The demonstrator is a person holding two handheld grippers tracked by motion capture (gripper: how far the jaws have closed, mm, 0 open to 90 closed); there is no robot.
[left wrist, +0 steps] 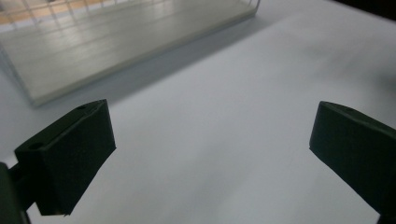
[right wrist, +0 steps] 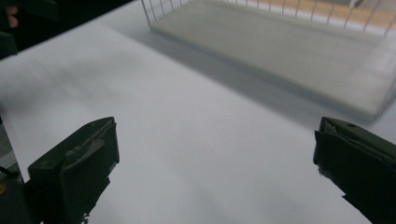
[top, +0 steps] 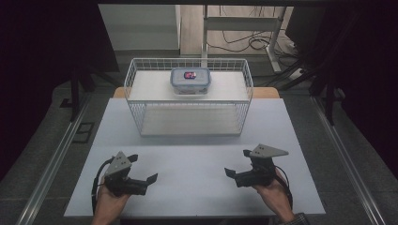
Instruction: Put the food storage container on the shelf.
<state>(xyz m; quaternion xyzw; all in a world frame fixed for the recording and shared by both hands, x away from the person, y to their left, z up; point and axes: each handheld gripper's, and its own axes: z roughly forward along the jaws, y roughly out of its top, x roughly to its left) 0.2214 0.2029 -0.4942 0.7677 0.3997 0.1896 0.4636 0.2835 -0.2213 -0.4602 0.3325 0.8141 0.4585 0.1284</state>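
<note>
High view showed the left tool [top: 142, 172] and the right tool [top: 237, 165] held low over the near part of the counter [top: 197, 187], each with its jaws spread wide and nothing between them. In both gripper views the jaws stood far apart over bare white surface. The box [top: 190, 80], a clear lidded food container with something red and dark inside, sat at the back of the wire basket [top: 136, 89], well apart from both tools. It looked like stiff, smooth plastic, probably light and a little slippery, so a grip across its two long sides below the lid rim seemed safest. The basket's walls would likely force a reach from above.
</note>
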